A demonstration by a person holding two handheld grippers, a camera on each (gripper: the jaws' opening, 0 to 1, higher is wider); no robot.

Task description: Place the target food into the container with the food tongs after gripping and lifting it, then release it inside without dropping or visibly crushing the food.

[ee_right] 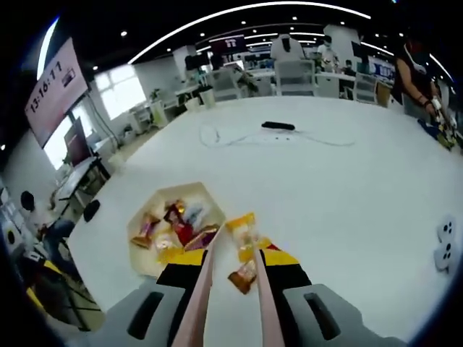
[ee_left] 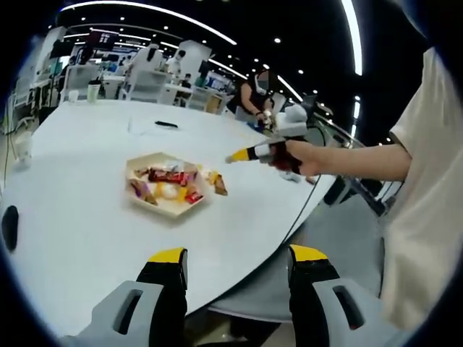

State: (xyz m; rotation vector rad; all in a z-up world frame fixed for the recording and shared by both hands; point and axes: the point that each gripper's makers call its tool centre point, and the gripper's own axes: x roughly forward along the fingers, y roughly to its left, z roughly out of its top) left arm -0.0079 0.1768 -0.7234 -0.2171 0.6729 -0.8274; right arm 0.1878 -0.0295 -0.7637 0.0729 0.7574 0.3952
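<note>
A cream hexagonal tray [ee_left: 176,210] holding several wrapped snacks sits on the white table [ee_left: 87,231]. One wrapped snack [ee_left: 218,183] lies just outside the tray's right side. My left gripper [ee_left: 237,259] is open over the table's near edge, nothing between its jaws. A hand holds my right gripper [ee_left: 246,154] above that loose snack. In the right gripper view, my right gripper [ee_right: 233,267] is shut on the pink food tongs [ee_right: 206,289]. The tong arms straddle an orange-wrapped snack [ee_right: 244,276], with a yellow-wrapped snack [ee_right: 242,233] just beyond, beside the tray [ee_right: 142,262].
A black device [ee_right: 278,126] with a thin cable lies farther across the table. A white object [ee_right: 445,247] rests at the table's right side, and a dark object [ee_left: 9,227] near its left edge. Chairs, desks and people stand beyond the table.
</note>
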